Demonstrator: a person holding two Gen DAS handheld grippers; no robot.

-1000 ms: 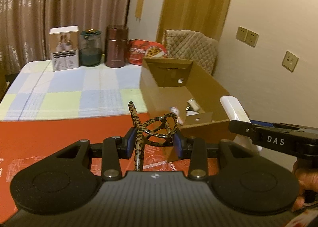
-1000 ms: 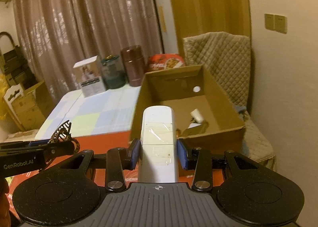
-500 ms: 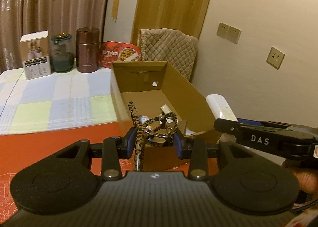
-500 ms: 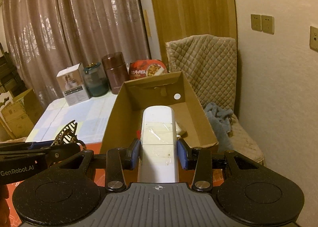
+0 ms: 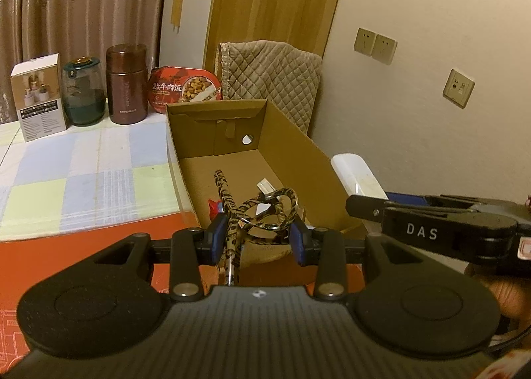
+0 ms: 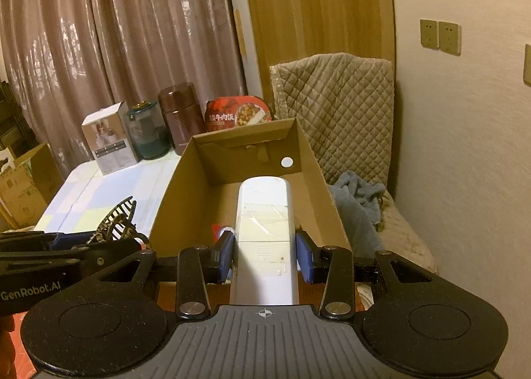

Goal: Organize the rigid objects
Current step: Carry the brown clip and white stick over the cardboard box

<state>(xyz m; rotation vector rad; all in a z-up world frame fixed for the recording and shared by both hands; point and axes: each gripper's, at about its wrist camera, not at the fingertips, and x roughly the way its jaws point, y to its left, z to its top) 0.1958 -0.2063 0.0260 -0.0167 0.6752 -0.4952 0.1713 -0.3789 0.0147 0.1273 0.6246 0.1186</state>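
Observation:
My left gripper is shut on a leopard-print hair clip, held over the near end of an open cardboard box. My right gripper is shut on a white remote control, whose tip reaches over the box. The remote also shows at the right of the left wrist view, and the clip at the left of the right wrist view. Small items lie on the box floor, among them a red one and a white one.
A checked tablecloth covers the table behind the box. At its back stand a white carton, a green jar, a brown flask and a red food bowl. A quilted chair with a blue cloth stands at the right.
Both grippers have moved forward toward the box with their objects still held. The clip and the remote's tip now hang over the box opening.

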